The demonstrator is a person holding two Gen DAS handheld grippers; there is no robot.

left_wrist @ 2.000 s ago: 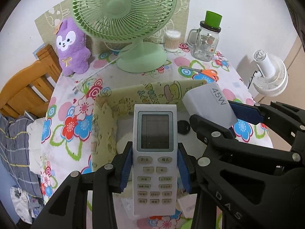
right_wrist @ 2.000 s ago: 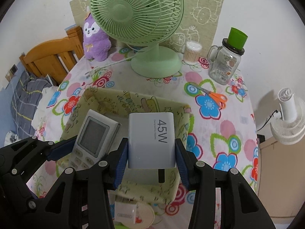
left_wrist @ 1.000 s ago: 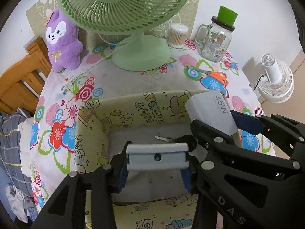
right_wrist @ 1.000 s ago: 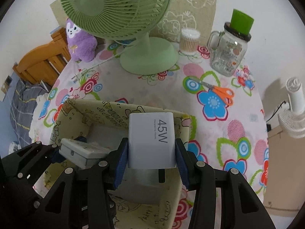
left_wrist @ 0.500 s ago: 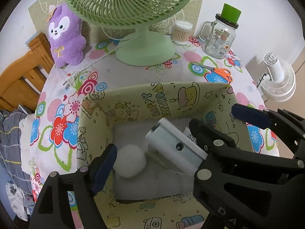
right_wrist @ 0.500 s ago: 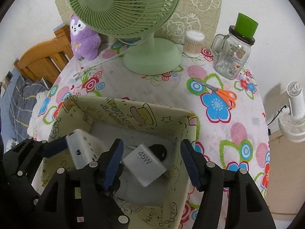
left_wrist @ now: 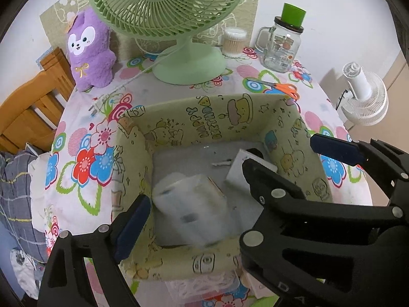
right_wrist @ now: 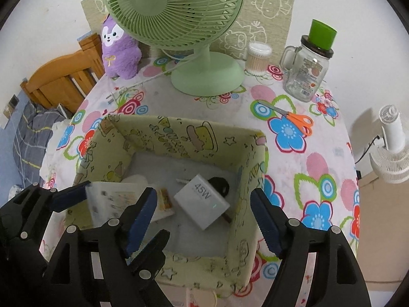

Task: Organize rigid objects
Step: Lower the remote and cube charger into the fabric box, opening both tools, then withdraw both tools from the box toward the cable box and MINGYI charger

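Hovering above a pale yellow-green fabric storage box printed with cartoon animals (right_wrist: pixel 251 158), both grippers point steeply down into it. Left gripper (left_wrist: pixel 194 192): jaws spread wide, having just been opening; nothing pinched. A white rectangular remote control (left_wrist: pixel 190 211) shows between and below its blue-padded fingers (left_wrist: pixel 131 226), heavily blurred, inside the box toward the near left corner; whether it has settled on the floor cannot be told. Right gripper (right_wrist: pixel 204 217): jaws likewise spread, just been opening, pads clear of everything. A white square 45W charger block (right_wrist: pixel 202 200) lies tilted on the grey box floor beneath it, toward the right wall, partly over a small black object (right_wrist: pixel 219 184) whose kind is unclear. From the right wrist view the remote (right_wrist: pixel 110 204) sits left of the charger, with a small yellow-edged item (right_wrist: pixel 165 199) between them and a white round pad (right_wrist: pixel 135 180) behind.

Surroundings: the box stands on a table covered by a white cloth with bright flower print (right_wrist: pixel 288 133). Behind it a light green desk fan (right_wrist: pixel 179 12), a purple plush animal (right_wrist: pixel 120 48) at far left, a clear cotton-swab tub (right_wrist: pixel 258 58), and a glass mug jar with green lid (right_wrist: pixel 308 71) at far right. Orange-handled scissors (right_wrist: pixel 294 119) lie flat on the cloth between jar and box. A white floor fan (right_wrist: pixel 391 148) stands off the table to the right; a wooden chair back (right_wrist: pixel 61 81) to the left.
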